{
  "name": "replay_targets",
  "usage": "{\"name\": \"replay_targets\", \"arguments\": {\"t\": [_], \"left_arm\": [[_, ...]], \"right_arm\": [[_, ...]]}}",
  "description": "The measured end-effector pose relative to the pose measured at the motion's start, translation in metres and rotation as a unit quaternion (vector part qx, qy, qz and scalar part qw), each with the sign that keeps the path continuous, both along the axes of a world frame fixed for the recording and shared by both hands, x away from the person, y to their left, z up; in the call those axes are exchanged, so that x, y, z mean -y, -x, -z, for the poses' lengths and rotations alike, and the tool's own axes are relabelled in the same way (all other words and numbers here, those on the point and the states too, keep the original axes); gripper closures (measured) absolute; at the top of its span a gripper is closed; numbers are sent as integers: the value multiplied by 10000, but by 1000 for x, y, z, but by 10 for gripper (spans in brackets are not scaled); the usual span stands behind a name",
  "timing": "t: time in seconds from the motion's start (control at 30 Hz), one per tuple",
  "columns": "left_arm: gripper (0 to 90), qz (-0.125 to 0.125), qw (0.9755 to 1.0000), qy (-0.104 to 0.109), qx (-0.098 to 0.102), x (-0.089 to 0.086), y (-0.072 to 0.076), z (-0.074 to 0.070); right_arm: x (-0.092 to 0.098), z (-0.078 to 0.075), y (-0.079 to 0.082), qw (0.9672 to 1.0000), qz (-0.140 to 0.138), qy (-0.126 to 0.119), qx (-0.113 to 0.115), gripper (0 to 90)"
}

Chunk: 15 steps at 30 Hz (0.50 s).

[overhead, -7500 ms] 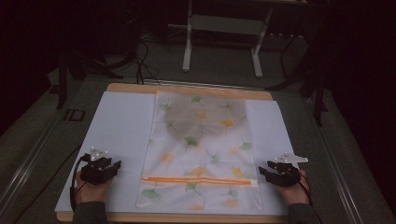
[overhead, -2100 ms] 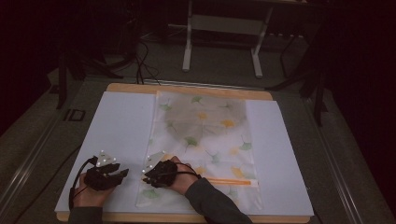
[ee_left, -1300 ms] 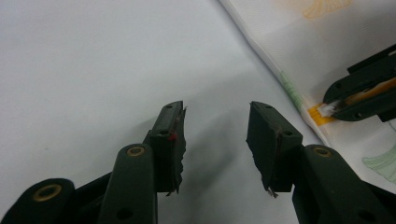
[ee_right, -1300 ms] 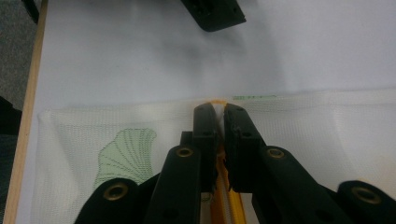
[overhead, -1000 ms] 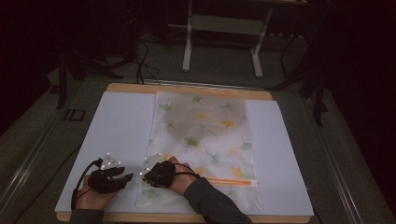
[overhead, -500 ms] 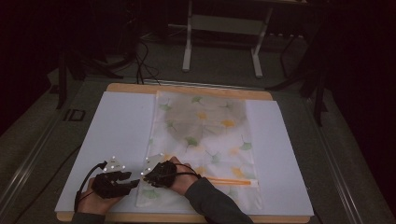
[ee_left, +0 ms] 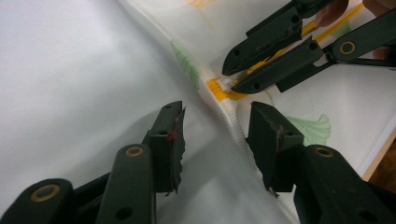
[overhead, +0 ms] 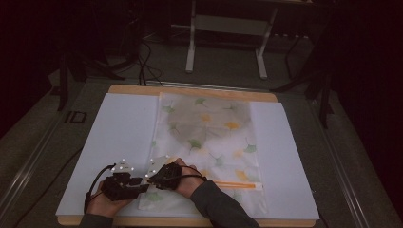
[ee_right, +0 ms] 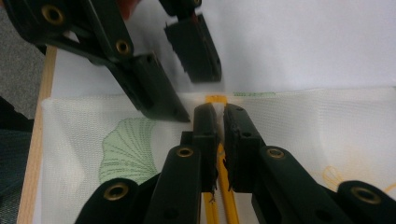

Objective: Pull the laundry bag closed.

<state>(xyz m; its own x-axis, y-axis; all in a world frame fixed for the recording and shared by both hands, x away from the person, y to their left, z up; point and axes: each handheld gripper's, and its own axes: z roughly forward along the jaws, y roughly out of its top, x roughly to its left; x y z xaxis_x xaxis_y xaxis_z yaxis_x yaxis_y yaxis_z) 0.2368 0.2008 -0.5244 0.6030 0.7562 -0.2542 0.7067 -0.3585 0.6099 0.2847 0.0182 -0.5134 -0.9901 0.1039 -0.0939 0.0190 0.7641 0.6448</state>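
right gripper pinching zipper pull | left gripper spread, astride mesh bag edge, just closing

White sheet lying over wooden bench; metal stand standing on grey floor behind.

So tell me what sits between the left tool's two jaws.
In the left gripper view, the left tool stands open; the mesh bag's edge and white table cover lie between its jaws, just short of the orange zipper end.
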Motion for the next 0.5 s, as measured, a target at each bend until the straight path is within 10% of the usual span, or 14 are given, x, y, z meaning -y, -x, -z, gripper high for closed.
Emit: {"name": "replay_targets", "arguments": {"t": [0.5], "left_arm": [[813, 233, 9992, 216, -226, 7, -7, 5]], "right_arm": [[4, -5, 0, 10000, -73, -14, 45, 841]]}}
